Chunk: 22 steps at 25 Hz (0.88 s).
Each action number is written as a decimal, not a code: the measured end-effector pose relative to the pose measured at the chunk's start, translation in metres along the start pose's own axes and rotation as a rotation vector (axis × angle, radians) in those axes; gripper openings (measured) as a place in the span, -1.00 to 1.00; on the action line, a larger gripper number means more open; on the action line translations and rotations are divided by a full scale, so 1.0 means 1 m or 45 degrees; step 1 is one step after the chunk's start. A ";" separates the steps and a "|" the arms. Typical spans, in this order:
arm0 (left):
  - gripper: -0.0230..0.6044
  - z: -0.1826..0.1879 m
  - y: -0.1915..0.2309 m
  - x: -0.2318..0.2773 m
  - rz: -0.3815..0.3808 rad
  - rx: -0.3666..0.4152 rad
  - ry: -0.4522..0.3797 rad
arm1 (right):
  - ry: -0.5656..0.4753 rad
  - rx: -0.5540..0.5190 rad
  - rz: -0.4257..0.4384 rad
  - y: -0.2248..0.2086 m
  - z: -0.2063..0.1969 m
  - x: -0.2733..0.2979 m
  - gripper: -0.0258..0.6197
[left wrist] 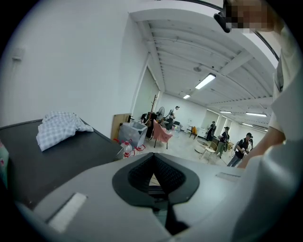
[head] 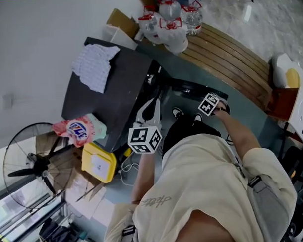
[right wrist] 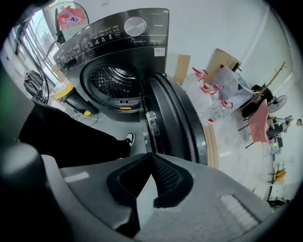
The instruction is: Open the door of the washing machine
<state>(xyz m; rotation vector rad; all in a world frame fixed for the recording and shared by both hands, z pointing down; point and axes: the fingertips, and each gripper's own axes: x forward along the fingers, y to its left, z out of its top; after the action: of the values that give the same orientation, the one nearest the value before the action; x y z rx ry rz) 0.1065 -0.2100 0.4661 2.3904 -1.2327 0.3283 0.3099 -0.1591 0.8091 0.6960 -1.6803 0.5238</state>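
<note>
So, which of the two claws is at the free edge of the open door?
The right claw, beside the door's free edge. The left claw is at the washer body, looking across its top at the checked cloth.

Cloth (head: 95,65) on washing machine (head: 125,91), water bottles (head: 170,20) just beside it.

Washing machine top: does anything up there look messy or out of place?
A checked cloth lies crumpled on the washing machine, not folded. A pink bag slumps at the top's corner and seems to hang partly over the edge.
</note>
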 end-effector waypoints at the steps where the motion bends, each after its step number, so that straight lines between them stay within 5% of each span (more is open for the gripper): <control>1: -0.87 0.003 0.005 0.002 -0.005 -0.001 -0.010 | 0.011 0.010 -0.005 -0.003 0.002 0.000 -0.92; 10: -0.87 0.015 0.065 0.023 0.014 -0.046 -0.058 | 0.048 0.137 0.005 -0.029 0.028 0.001 -0.92; 22: -0.87 0.026 0.078 0.005 0.101 -0.161 -0.118 | 0.150 0.130 0.009 -0.070 0.037 0.000 -0.92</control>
<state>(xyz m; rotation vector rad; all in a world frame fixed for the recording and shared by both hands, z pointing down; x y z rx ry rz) 0.0461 -0.2656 0.4654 2.2760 -1.3502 0.1600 0.3318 -0.2343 0.7996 0.7195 -1.5551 0.6472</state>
